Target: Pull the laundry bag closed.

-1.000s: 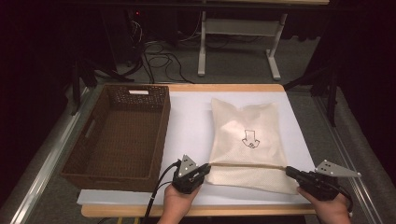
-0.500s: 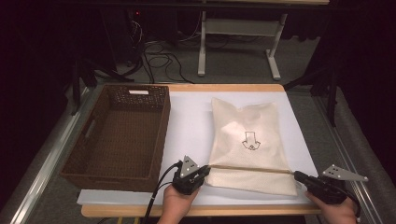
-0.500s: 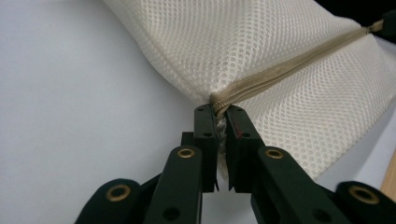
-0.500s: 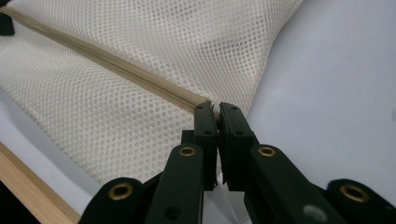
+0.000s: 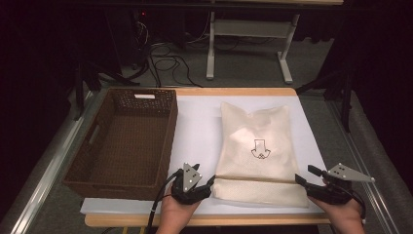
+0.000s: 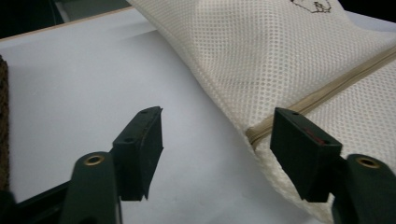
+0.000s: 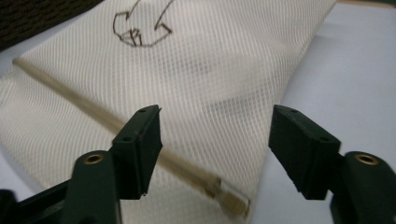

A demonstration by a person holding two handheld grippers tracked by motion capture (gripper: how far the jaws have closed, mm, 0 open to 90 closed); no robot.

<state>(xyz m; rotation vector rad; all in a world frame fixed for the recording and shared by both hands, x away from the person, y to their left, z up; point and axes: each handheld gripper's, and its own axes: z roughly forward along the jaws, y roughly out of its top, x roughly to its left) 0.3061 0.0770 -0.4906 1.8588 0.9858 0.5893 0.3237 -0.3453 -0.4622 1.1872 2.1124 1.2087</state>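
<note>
High view: the cream mesh bag lies flat on the white sheet covering the wooden table, a small drawn emblem on its upper face and a tan zipper band running across its near end. The left gripper sits at the near left corner of the bag, placed as it was a second ago. The right gripper has drawn back towards the near right edge since then, and its tips now stand just off the bag's right corner. The brown wicker basket stands to the left of the bag, apart from it, in the same position as before. Beyond the table lie a grey floor, loose cables and a white metal stand against a dark background. Left gripper view: the jaws stand wide apart with nothing between them; the bag's edge and zipper end lie just ahead of the right-hand jaw, and the white sheet lies under the rest. Right gripper view: the jaws are likewise spread wide and hold nothing; the zipper's end lies on the mesh between them, slightly nearer the left-hand jaw, with the emblem farther off.
</note>
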